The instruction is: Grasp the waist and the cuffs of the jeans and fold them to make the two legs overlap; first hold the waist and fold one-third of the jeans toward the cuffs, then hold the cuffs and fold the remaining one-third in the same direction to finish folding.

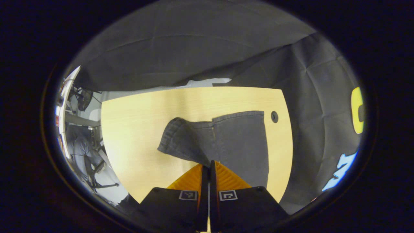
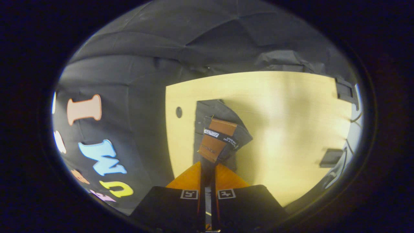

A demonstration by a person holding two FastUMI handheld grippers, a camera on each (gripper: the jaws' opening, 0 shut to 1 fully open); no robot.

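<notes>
Left tool (image 1: 207,165) clenched on a fold of dark jeans (image 1: 236,142), lifted above the pale wooden surface (image 1: 136,129), right tool (image 2: 207,166) clenched on the waist with its leather patch (image 2: 217,139), jeans near the surface's edge by a round hole (image 2: 179,112), open wood beyond

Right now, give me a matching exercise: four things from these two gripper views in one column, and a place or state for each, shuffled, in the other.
Things:
1. jeans cuff
2. leather waist patch
3. round hole
4. left gripper

Places or states:
A. in the wooden table, beside the jeans
B. shut on the dark denim
C. lifted, just ahead of the right gripper
D. flopped over on the tabletop

Pairs: 1-D, 2-C, 3-A, 4-B
</notes>
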